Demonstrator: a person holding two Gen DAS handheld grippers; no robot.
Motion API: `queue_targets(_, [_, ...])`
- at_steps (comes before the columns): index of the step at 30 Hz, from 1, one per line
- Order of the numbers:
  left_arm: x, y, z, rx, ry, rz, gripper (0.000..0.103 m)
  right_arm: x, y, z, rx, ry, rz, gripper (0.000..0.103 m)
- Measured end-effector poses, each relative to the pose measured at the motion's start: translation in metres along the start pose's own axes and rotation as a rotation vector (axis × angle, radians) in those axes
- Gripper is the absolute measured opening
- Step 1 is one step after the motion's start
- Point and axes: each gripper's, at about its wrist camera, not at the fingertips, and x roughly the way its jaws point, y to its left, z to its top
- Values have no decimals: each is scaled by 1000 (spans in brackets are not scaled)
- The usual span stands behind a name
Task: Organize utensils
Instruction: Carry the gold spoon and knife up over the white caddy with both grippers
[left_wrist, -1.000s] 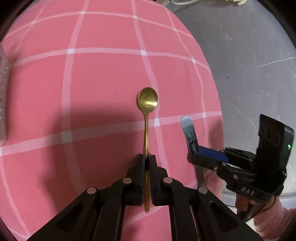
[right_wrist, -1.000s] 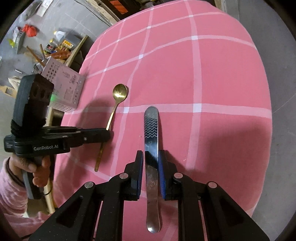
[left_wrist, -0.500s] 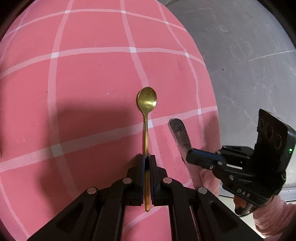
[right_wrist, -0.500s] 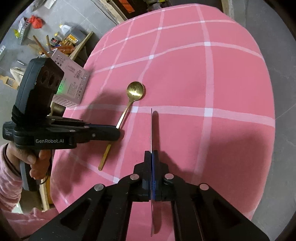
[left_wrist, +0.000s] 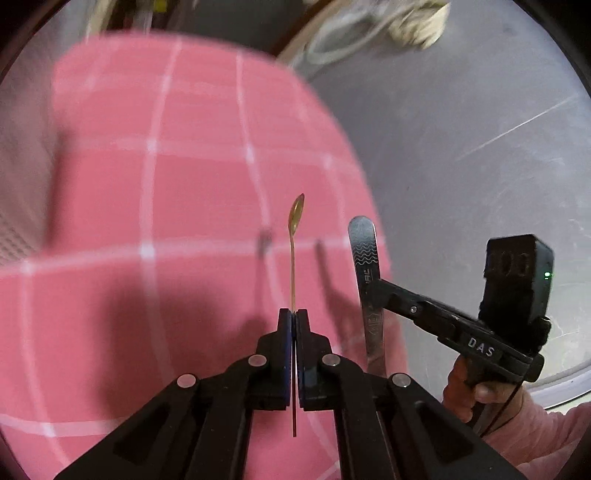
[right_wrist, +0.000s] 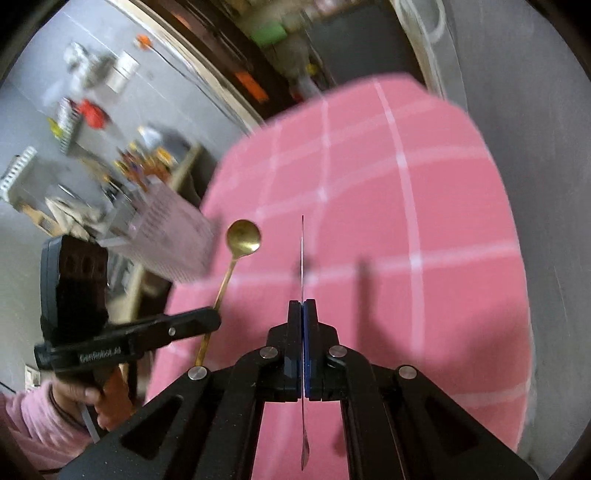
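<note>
Now, at far left of the right wrist view: a pale perforated box (right_wrist: 162, 236) stands at the left edge of the pink checked tablecloth (right_wrist: 369, 192). It is blurred and its contents cannot be told; judged the likely holder for the utensils.

Left gripper (left_wrist: 294, 314): jaws closed on the handle of the gold spoon (left_wrist: 295, 221). Spoon is clear of the cloth, long axis in line with the fingers, bowl forward, handle end trailing behind the pads.

Right gripper (right_wrist: 303, 306): jaws closed on the steel knife (left_wrist: 365, 266). Knife also off the cloth, blade forward along the fingers, seen edge-on from its own camera.

Spoon and knife run roughly parallel, near each other, not touching. The box lies on the left hand's side, so the spoon appears nearer to it than the knife.
</note>
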Motion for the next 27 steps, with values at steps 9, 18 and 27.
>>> queue_targets(9, [-92,-8,14,41,-291,10,2,-13,70,34,-126,-204,126,1])
queue_targets(18, [-186,15,51,46,-635,26,2,-4,158,84,-164,-439,342,1])
queue_targets(27, [-187,72,80,8,-806,-9,2,45,222,100,-225,-545,348,1])
